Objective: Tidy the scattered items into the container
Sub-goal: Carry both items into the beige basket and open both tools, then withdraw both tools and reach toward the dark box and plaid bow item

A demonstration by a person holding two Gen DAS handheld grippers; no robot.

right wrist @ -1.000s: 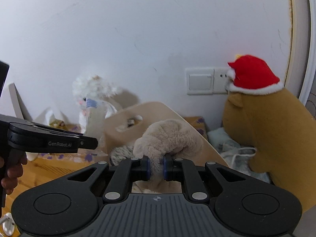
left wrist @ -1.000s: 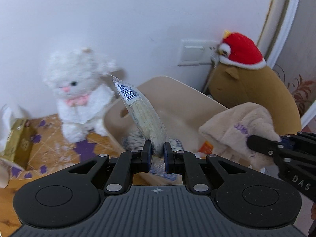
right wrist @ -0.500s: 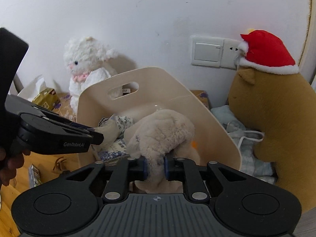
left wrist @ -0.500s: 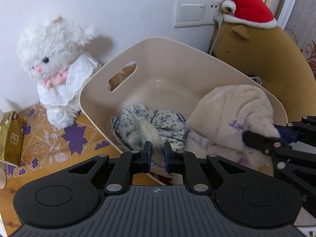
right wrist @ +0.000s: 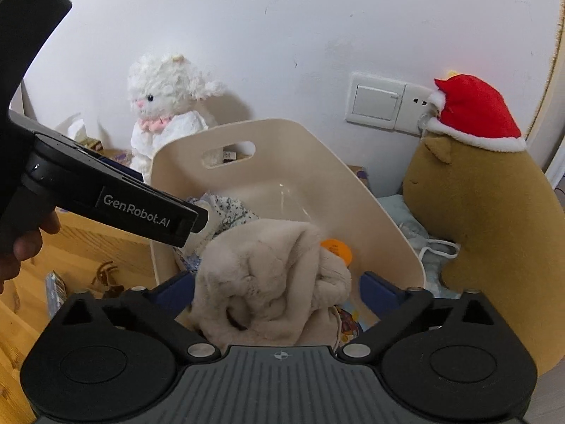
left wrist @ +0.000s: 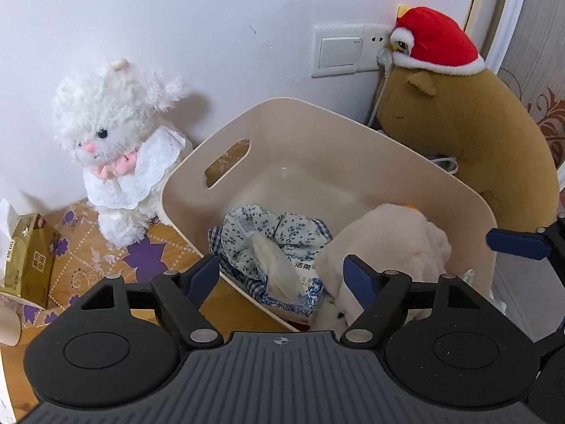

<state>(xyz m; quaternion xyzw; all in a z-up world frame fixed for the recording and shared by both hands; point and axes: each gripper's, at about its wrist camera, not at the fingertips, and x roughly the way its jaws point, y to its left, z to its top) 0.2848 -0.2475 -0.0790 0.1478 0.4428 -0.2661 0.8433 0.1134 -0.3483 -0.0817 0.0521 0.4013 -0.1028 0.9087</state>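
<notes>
Both my grippers hang spread wide over the cream container (left wrist: 455, 190), gripping nothing. Between the fingers of my left gripper (left wrist: 280, 274) a clear plastic packet (left wrist: 273, 265) lies on a blue floral cloth (left wrist: 282, 229) at the tub's 6 o'clock side, resting on what looks like a blue-printed tissue pack (left wrist: 305, 291). My right gripper (right wrist: 279, 288) straddles a beige plush bundle (right wrist: 268, 275), which sits inside the tub at 5 o'clock in the left wrist view; whether the pads touch its fur I cannot tell. An orange object (right wrist: 337, 249) peeks from behind the bundle.

By my reading, most of the tidying is done: at least four soft items are in the tub. Still outside it are a white plush cat (left wrist: 116, 152) at 10 o'clock, against the wall, a gold tissue box (left wrist: 26, 254) at 9 o'clock, and a small packet (right wrist: 56, 288) on the wooden floor (right wrist: 88, 243) at 8 o'clock in the right wrist view. The large brown plush in a red hat (left wrist: 469, 141) at 2 o'clock looks too big for the tub; I judge it a bystander.
</notes>
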